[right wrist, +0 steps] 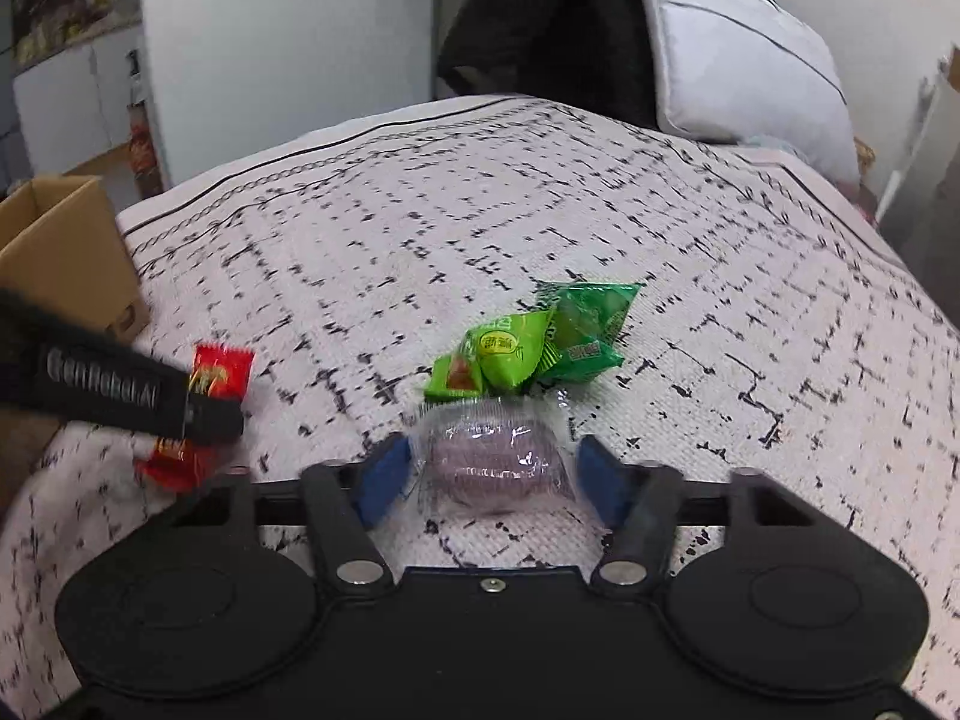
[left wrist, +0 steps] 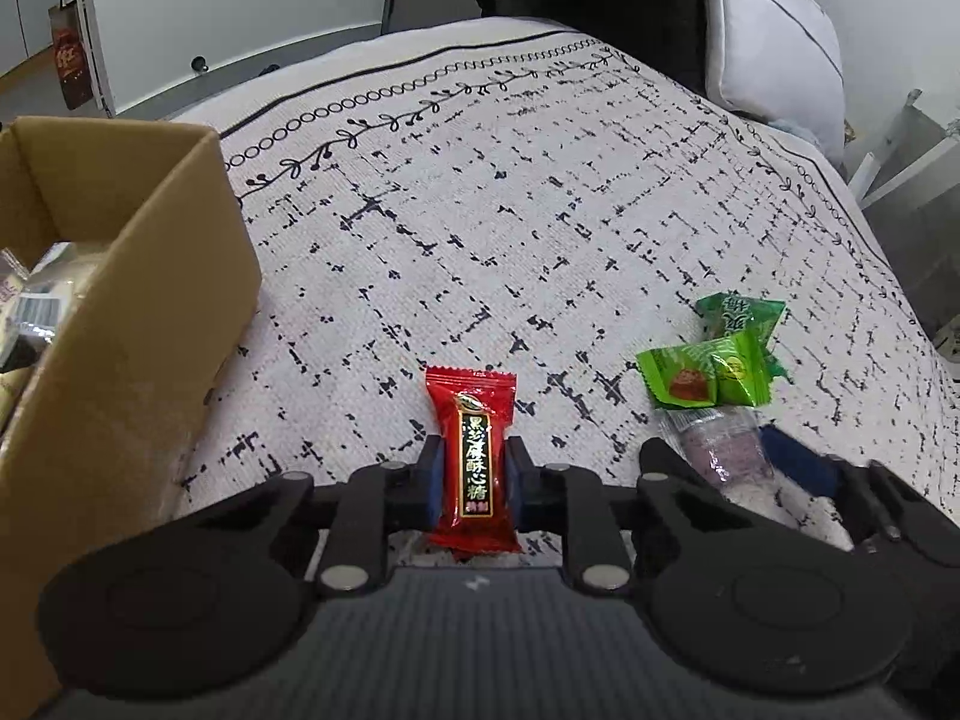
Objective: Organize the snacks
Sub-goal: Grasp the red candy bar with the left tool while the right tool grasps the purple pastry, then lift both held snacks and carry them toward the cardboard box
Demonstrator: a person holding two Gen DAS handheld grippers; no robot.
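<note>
- Left gripper [left wrist: 474, 483]: blue pads pressed against both sides of the red candy packet [left wrist: 473, 459], pinching it at mid-length. The packet stands lengthwise between the fingers, its top end poking out ahead of the tips and its lower end over the patterned bedspread [left wrist: 540, 210].
- Right wrist view: the same red candy packet [right wrist: 219, 372] is partly hidden by the left gripper's black finger, red showing above and below it.
- Right gripper [right wrist: 495, 471]: jaws straddle the clear-wrapped purple snack [right wrist: 495, 462]. The left blue pad touches the wrapper edge; on the right side I cannot tell whether the pad presses it or sits just beside. No firm grip confirmed.
- That purple snack lies on the bedspread, with its far end touching the green packets [right wrist: 528, 342].
- The green packets form a small overlapping pile, just ahead of the right gripper and to the right of the red packet. Left wrist view shows them too [left wrist: 720, 360].
- Cardboard box [left wrist: 150, 300]: open top, at the left on the bed, near the left gripper. Some wrapped items are visible inside, too blurred to identify.
- White pillow [left wrist: 774, 42] at the far right end of the bed.
</note>
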